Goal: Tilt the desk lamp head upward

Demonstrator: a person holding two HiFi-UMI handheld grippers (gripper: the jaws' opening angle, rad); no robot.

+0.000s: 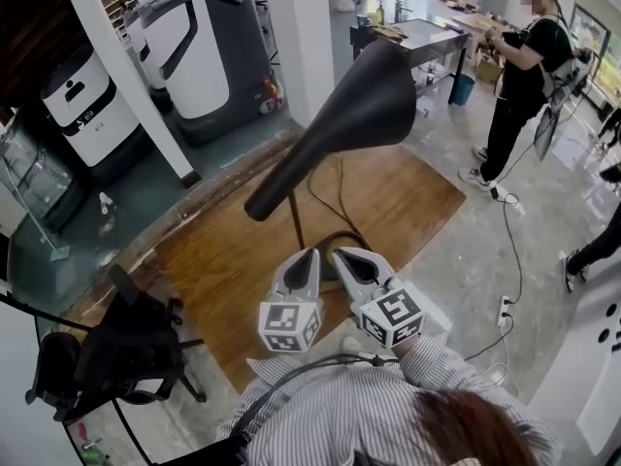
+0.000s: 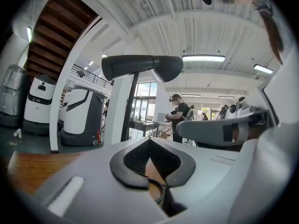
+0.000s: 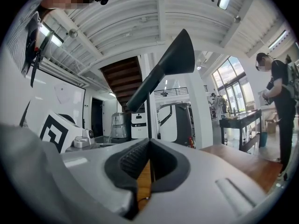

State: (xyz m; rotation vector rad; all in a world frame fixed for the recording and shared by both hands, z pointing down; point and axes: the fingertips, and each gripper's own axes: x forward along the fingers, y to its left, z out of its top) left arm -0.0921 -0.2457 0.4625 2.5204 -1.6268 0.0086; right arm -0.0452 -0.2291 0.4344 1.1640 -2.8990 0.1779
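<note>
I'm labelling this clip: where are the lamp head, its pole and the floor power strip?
lamp head [image 1: 340,119], head view, middle of the black cone.
pole [image 1: 297,223], head view, mid shaft below the head.
power strip [image 1: 504,309], head view, its white body.

From where I stand, the desk lamp [image 1: 340,115] has its base hidden behind the left gripper [image 1: 307,257] and right gripper [image 1: 343,256]. They also cover the foot of its pole [image 1: 295,216] and the near loop of the black cable [image 1: 335,232]. The shade's mouth faces far right, so its inside can't be seen. A standing person [image 1: 519,76] far right has a blurred face. Another person [image 1: 594,249] is cut off by the right edge, only a leg showing. Print on the white machine [image 1: 82,105] is too small to read.
</note>
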